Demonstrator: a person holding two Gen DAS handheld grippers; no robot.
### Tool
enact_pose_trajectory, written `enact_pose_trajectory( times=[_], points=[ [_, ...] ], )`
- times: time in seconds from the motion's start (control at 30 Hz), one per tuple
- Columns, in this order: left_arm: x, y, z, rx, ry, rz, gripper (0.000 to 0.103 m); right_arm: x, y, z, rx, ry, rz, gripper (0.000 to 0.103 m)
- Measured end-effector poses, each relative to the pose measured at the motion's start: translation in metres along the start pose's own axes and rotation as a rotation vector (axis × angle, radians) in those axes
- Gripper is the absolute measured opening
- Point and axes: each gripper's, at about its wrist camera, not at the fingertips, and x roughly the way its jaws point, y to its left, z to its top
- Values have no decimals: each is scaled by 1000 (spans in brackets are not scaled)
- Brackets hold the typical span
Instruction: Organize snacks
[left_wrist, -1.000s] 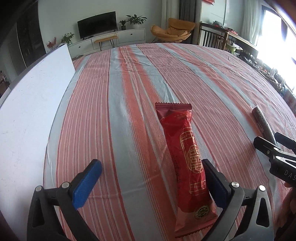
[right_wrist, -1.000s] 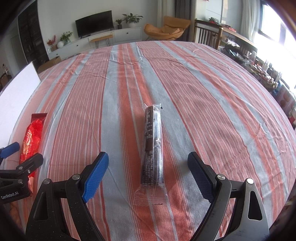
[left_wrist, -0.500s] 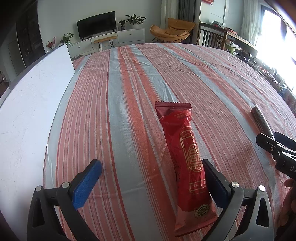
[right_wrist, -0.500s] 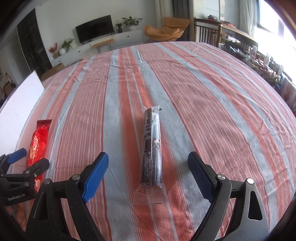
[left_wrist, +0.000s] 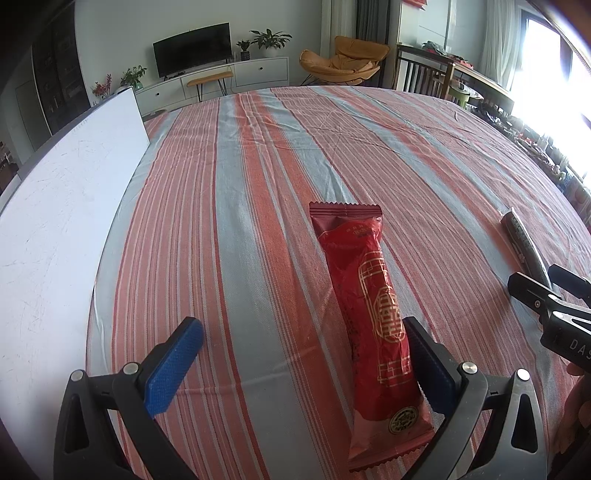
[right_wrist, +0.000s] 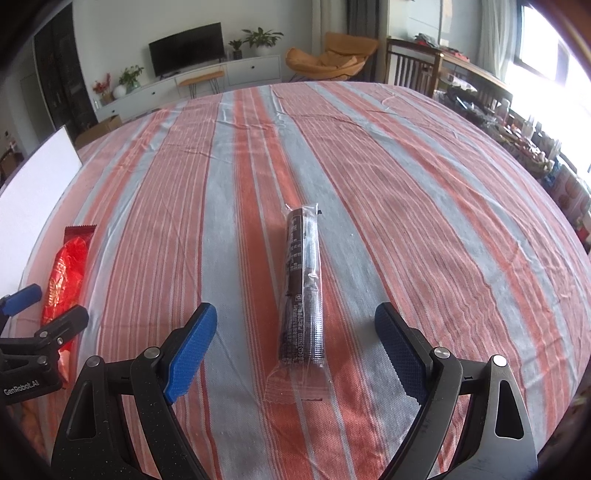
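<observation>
Left gripper spread wide, red snack packet lying lengthwise at lower centre of frame, touching the right-hand pad, well apart from the other. Right gripper also spread wide, dark snack bar in clear wrap lying centred between both pads, touching neither. Striped tablecloth underneath; white board along left edge.
</observation>
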Motion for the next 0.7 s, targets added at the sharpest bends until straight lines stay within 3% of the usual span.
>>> enact_pose_trajectory(
  times=[0.6, 0.7],
  points=[
    [-1, 0, 0, 1, 1, -3, 103, 0, 0, 0, 1, 0, 1, 90],
    [-2, -3, 6, 36, 76, -34, 103, -3, -7, 1, 18, 12, 64, 90]
  ],
)
